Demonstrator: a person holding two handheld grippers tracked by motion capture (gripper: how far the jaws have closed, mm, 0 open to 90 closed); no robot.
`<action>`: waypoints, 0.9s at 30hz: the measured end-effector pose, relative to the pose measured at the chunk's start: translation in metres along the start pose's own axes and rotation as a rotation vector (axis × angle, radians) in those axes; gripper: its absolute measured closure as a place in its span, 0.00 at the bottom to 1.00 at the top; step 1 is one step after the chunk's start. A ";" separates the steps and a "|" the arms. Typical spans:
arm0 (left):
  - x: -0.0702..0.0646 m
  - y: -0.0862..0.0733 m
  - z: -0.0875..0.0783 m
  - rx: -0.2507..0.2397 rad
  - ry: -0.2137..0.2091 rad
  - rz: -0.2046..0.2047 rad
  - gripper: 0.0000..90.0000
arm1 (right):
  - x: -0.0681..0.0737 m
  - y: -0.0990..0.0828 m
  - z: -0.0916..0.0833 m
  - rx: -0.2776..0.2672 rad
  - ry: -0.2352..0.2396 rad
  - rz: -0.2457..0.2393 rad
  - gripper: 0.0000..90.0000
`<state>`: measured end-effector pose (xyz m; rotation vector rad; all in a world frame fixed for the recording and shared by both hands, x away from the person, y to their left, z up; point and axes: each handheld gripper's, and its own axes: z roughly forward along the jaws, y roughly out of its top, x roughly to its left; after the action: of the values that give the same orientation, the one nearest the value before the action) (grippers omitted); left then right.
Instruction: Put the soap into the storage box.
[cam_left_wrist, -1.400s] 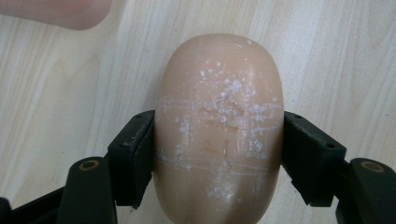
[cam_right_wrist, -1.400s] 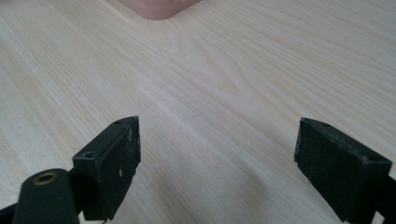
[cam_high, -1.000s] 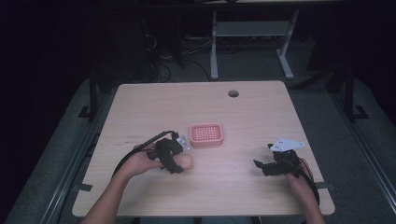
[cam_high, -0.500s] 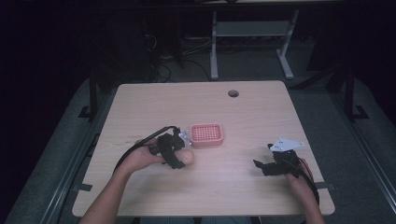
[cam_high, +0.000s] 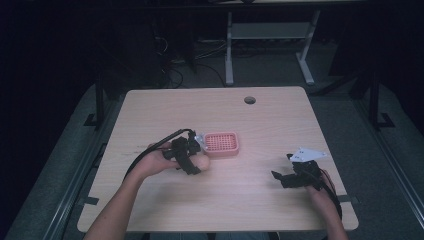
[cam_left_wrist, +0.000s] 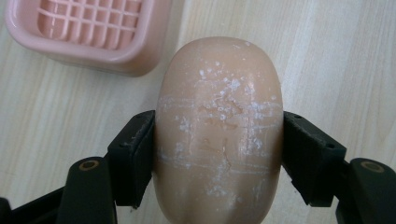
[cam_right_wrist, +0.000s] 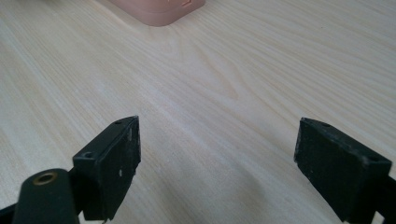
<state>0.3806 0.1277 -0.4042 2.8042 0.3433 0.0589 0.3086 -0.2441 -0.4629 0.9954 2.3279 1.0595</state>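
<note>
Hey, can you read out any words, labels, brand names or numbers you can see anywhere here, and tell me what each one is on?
There is no readable text.
The soap bar, held in the left gripper, has faint marks pressed into its top, too worn and scuffed to read.
The pink soap dish carries a plain grid, with no label.
The right gripper and the wooden table bear no lettering.

Soap bar (cam_left_wrist: 219, 135) lies just beside soap dish (cam_high: 221, 144) on table (cam_high: 260, 125).

A light wooden table (cam_high: 280, 120) on grey floor (cam_high: 380, 150), dim room.
</note>
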 end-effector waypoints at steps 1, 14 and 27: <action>0.001 0.001 -0.001 -0.002 0.005 0.001 0.35 | 0.000 0.000 0.000 0.000 0.000 0.000 0.15; 0.012 0.014 -0.004 -0.006 0.008 0.010 0.35 | -0.001 0.000 0.000 -0.002 0.001 0.009 0.15; 0.021 0.028 -0.003 0.012 0.012 0.021 0.35 | -0.001 0.000 -0.001 -0.004 0.002 0.019 0.15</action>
<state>0.4071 0.1081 -0.3923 2.8206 0.3180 0.0785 0.3087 -0.2453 -0.4628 1.0169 2.3219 1.0720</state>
